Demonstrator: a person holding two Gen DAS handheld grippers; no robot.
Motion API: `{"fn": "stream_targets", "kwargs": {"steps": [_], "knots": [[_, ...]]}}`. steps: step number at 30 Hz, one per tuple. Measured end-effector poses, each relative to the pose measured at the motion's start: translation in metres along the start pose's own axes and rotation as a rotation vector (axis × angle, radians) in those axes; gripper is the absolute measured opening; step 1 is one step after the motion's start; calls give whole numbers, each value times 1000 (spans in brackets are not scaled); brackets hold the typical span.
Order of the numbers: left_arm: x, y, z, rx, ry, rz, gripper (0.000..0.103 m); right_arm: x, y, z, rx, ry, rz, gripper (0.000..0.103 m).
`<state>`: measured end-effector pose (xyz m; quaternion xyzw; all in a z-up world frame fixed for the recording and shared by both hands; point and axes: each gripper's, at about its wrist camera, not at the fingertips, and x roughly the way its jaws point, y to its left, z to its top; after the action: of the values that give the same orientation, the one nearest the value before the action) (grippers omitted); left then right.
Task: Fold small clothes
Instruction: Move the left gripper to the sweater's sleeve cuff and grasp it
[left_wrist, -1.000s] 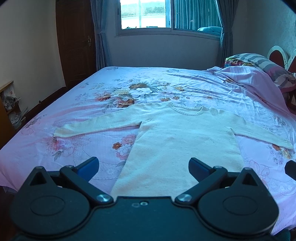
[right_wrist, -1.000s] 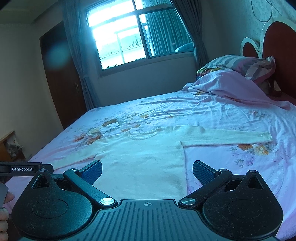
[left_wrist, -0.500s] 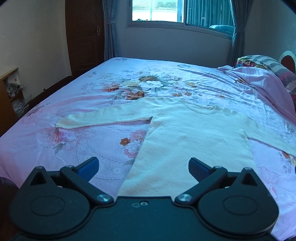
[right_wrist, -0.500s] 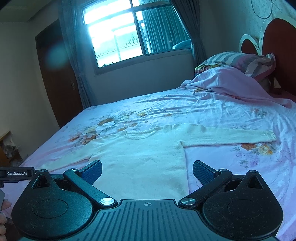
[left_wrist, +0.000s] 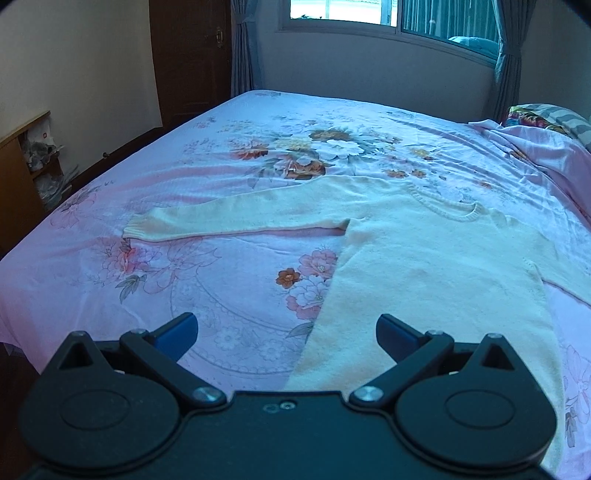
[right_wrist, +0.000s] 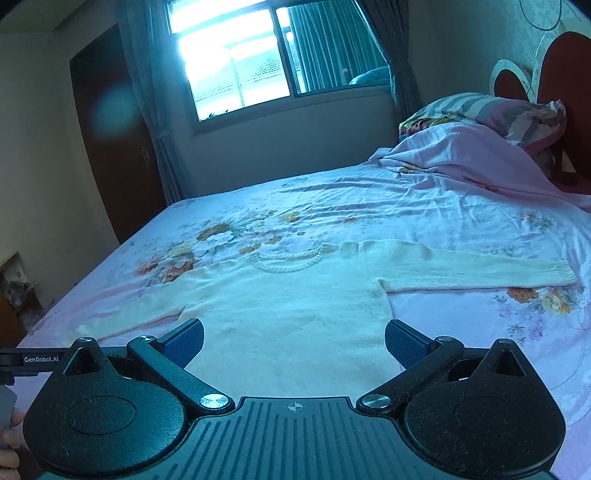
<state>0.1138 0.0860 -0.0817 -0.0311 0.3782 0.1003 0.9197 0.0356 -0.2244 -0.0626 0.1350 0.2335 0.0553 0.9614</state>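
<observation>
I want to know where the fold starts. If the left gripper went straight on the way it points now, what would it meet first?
Most likely the left gripper, open and empty, would meet the cream sweater at its near left edge, or the floral bedsheet just beside it; depth is unclear.

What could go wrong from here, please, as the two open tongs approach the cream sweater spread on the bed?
1. The sweater lies flat on the floral bedsheet, so the left tongs may well pinch the sheet along with the knit.
2. Both sleeves are stretched wide, and the right sleeve cuff lies far from the right tongs; reaching for it could drag the body askew.
3. The knit looks soft, so a one-layer grip might stretch it.
</observation>
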Motion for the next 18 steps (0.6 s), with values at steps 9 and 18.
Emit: {"fn": "stream_targets", "kwargs": {"steps": [9,18], "knots": [[38,29,16,-78,29,5,98,40,19,7,-26,35,7,103],[91,71,27,-149,111,39,97,91,45,5,-75,83,17,103]]}}
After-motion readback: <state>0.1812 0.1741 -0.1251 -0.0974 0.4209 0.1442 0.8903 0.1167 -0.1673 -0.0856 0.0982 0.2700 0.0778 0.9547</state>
